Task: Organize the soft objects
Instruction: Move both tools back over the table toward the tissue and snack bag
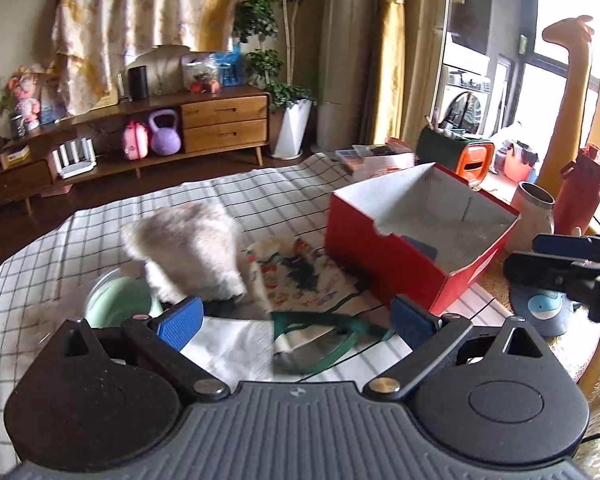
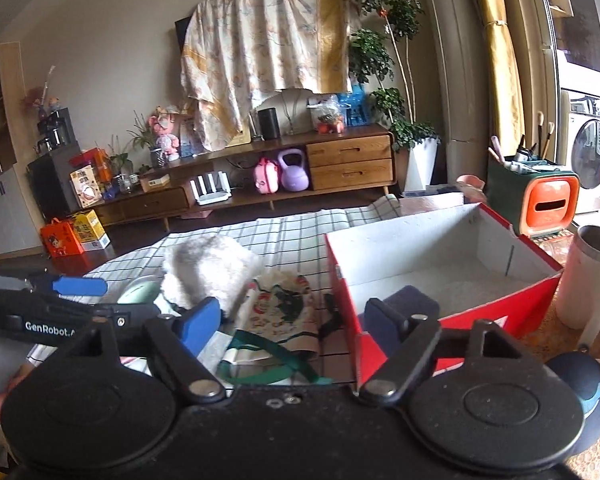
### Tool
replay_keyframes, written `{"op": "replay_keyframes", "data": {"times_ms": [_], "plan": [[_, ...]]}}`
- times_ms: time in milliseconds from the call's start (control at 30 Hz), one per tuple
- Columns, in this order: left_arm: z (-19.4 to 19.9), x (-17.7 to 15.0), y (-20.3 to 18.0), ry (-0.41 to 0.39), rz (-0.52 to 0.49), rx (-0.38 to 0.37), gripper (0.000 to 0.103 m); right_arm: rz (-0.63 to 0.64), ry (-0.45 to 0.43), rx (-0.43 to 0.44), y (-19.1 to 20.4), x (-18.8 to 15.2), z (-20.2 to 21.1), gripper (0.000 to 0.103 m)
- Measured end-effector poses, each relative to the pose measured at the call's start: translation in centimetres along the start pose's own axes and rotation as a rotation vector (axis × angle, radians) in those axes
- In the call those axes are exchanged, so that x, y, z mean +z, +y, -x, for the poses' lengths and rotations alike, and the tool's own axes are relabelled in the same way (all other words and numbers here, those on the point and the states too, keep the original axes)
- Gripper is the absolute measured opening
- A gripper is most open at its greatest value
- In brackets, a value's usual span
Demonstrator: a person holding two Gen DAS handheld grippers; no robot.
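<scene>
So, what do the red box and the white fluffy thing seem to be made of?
Red box: likely cardboard, glossy red outside, matte white inside; thin flat walls with a cut notch. White fluffy thing: looks like plush or faux fur; the shaggy, fuzzy outline suggests long pile, though it is blurred.

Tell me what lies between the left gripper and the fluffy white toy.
Nothing blocks it. The left gripper is open, with only white cloth lying flat below; the fluffy white toy sits just ahead, left of the red box.

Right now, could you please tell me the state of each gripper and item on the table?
Left gripper: open, empty.
Right gripper: open, empty.
Red box: open-topped, one dark item inside.
Fluffy white toy: on the cloth, outside the box.
Printed pouch: lying flat, outside the box.
</scene>
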State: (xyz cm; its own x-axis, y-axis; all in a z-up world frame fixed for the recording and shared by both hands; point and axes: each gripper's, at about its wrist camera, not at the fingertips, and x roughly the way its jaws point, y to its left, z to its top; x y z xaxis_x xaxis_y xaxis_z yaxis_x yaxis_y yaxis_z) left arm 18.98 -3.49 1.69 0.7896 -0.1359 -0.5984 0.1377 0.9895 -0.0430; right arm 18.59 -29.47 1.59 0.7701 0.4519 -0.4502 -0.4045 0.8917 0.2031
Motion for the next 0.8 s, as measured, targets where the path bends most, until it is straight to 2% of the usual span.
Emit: {"op": "replay_keyframes", "data": {"times_ms": [267, 333, 467, 633, 800], "plan": [[3.2, -4.4, 4.5, -0.005, 0.061, 0.045, 0.103, 0.023, -0.026, 0.023, 3.6, -1.5, -0.4, 0.101], [3.7, -5.5, 5.6, -0.018, 0.084, 0.071, 0.103, 0.026, -0.021, 0.022, 4.1, -1.9, -0.8, 0.102], [4.6, -7.4, 8.0, -0.041, 0.138, 0.132, 0.103, 0.036, -0.01, 0.018, 5.2, -3.0, -1.5, 0.102], [5.2, -9.1, 11.1, -0.047, 0.213, 0.218, 0.103, 0.079, 0.037, 0.057, 6.8, -3.8, -3.4, 0.102], [4.4, -10.4, 14.1, -0.026, 0.271, 0.245, 0.103, 0.146, 0.085, 0.087, 8.7, -4.4, -6.1, 0.101]]}}
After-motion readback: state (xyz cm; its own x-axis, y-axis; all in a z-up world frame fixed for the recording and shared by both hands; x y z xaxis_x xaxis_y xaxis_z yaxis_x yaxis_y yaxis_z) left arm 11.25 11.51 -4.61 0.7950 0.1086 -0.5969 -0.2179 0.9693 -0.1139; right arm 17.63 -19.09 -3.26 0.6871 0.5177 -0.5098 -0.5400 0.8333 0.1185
